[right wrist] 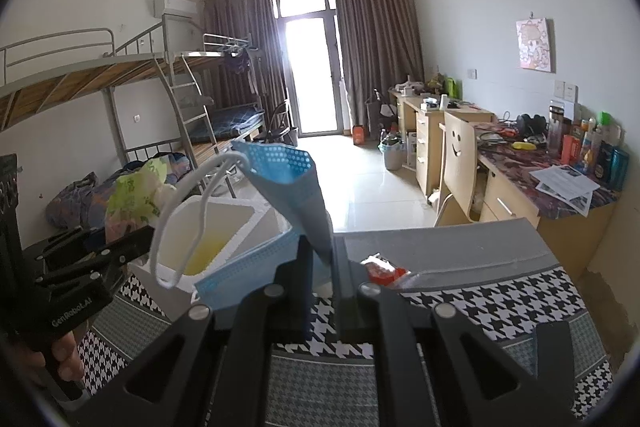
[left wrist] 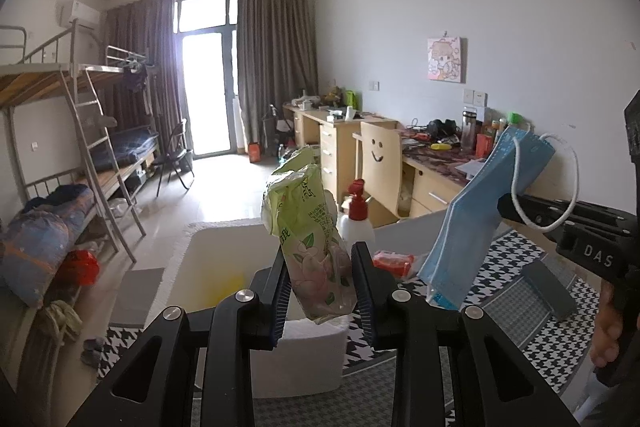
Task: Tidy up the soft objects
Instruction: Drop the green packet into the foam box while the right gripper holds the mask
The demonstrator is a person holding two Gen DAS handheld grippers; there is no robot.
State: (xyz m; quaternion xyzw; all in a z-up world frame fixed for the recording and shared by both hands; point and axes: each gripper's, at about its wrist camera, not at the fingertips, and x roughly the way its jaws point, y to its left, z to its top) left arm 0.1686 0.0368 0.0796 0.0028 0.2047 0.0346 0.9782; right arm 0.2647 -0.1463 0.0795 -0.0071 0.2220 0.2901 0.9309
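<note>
My left gripper (left wrist: 320,283) is shut on a soft green and pink tissue pack (left wrist: 308,227), held upright above a white bin (left wrist: 224,259). Off to the right, my right gripper (left wrist: 503,205) pinches a stack of blue face masks (left wrist: 476,211) whose white ear loops hang free. In the right wrist view the right gripper (right wrist: 322,267) is shut on the blue masks (right wrist: 288,179), with one mask drooping over the white bin (right wrist: 224,223). The left gripper (right wrist: 140,239) shows at the left, a hand under it, with the green pack (right wrist: 136,195) in it.
A red packet (left wrist: 394,261) (right wrist: 382,269) lies on the houndstooth tablecloth (left wrist: 500,307) (right wrist: 480,303). A white spray bottle with a red cap (left wrist: 356,211) stands behind the bin. A grey block (left wrist: 548,287) lies to the right. Desks, a chair and bunk beds fill the room beyond.
</note>
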